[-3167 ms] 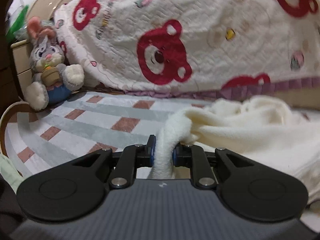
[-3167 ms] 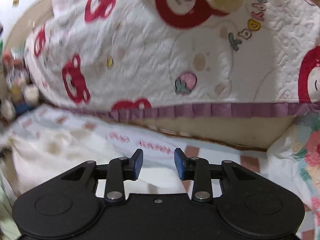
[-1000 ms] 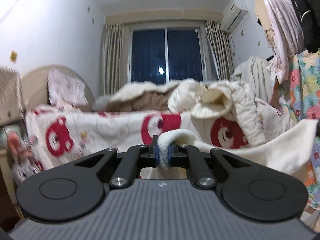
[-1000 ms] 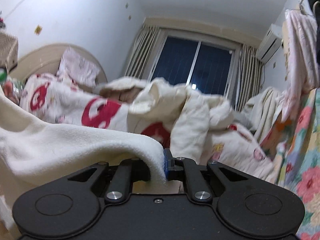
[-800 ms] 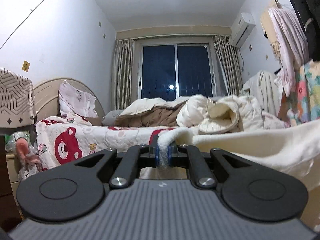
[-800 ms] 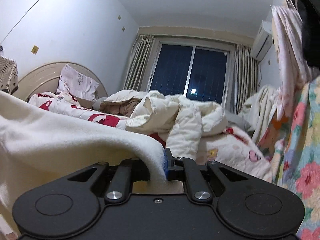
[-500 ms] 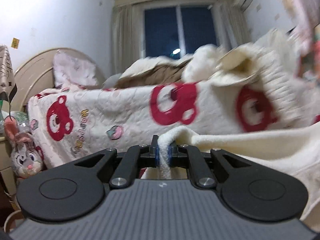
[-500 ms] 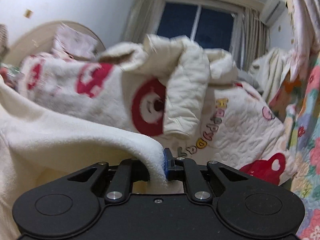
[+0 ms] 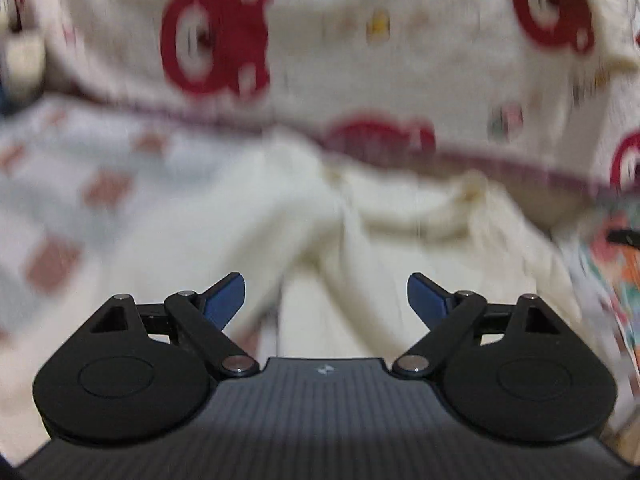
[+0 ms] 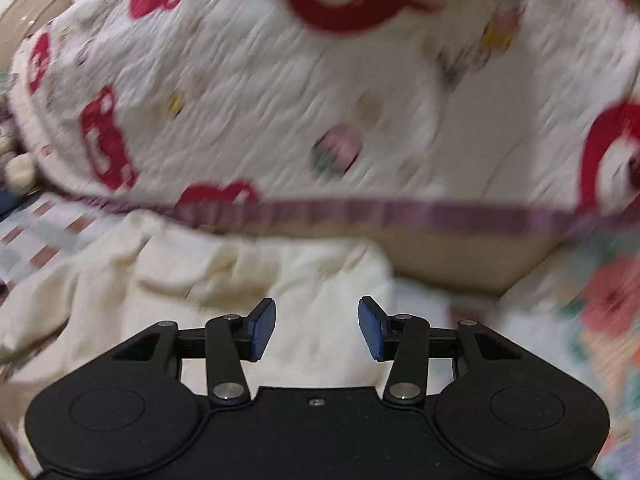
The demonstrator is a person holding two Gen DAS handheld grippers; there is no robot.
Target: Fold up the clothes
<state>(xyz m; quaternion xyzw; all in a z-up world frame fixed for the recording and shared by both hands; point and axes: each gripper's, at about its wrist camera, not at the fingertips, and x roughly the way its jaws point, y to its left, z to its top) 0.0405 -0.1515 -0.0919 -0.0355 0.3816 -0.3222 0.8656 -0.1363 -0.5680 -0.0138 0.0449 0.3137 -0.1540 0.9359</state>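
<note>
A cream fleece garment (image 9: 256, 216) lies rumpled on the checked mat (image 9: 60, 184) below the bed; it also shows in the right wrist view (image 10: 224, 280). My left gripper (image 9: 325, 300) is wide open and empty, just above the garment. My right gripper (image 10: 317, 328) is open and empty over the garment's right part. Both views are blurred by motion.
A white quilt with red bears (image 9: 360, 52) hangs over the bed side behind the garment, with a purple hem (image 10: 400, 212). A floral cloth (image 10: 608, 300) lies at the right. A plush toy (image 9: 20, 52) sits at the far left.
Both grippers held the garment up in the air half a second ago. Now both have opened and let go, the garment lies on the mat, and both views tilt downward.
</note>
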